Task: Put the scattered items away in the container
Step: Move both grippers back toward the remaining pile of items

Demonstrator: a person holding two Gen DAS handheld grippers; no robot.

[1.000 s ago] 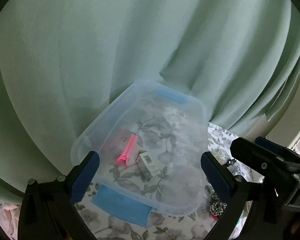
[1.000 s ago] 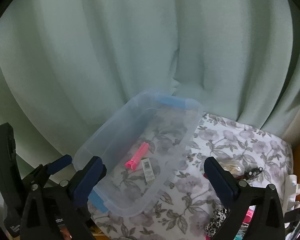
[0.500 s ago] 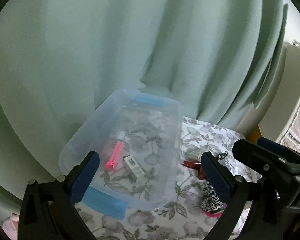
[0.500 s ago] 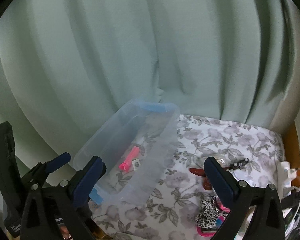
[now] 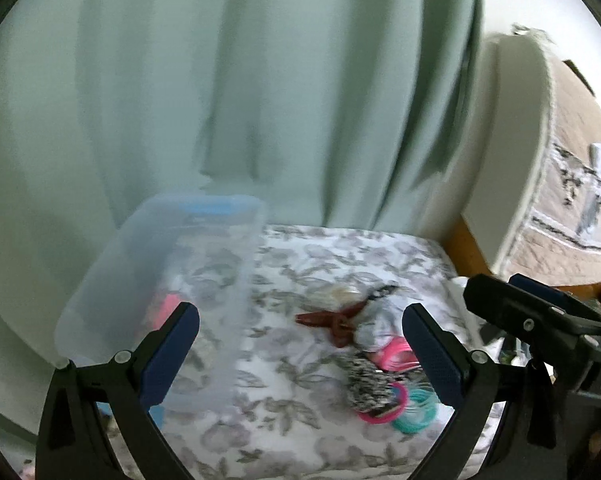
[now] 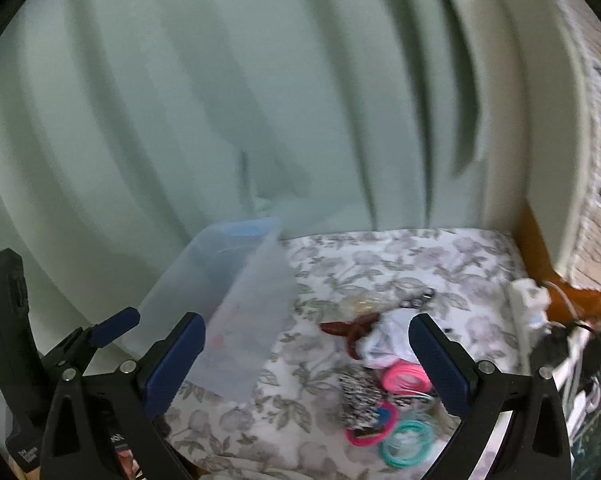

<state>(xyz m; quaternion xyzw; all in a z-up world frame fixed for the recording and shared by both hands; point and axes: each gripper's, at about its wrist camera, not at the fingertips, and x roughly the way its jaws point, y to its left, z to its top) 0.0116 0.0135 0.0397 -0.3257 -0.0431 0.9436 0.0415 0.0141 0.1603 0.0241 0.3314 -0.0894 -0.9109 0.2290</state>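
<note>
Above a flower-printed bedspread, I hold both grippers spread wide and empty: the left gripper frames the clear plastic storage box with blue end handles, and the right gripper frames the clutter beside it.

The box sits at the left of the spread against the pale green curtain. Well apart from it, to the right, lies the heap: a dark red plastic claw hair clip, a black-and-white patterned fabric scrunchie, a bright pink coiled hair tie, a teal coiled hair tie and a crumpled white cloth.

All of it looks light to me. The clip is stiff and probably smooth, so I would pinch it across its hinged middle; its thin prongs could snap or skate off the pads. The scrunchie and cloth are soft and should bunch anywhere. The coils are springy, best nipped through one side of the ring.

The left view looks down into the box, where something pink shows through the blur; the right view sees mostly the box's near wall, but shows the heap more fully, along with a white power strip at the bed's edge.
</note>
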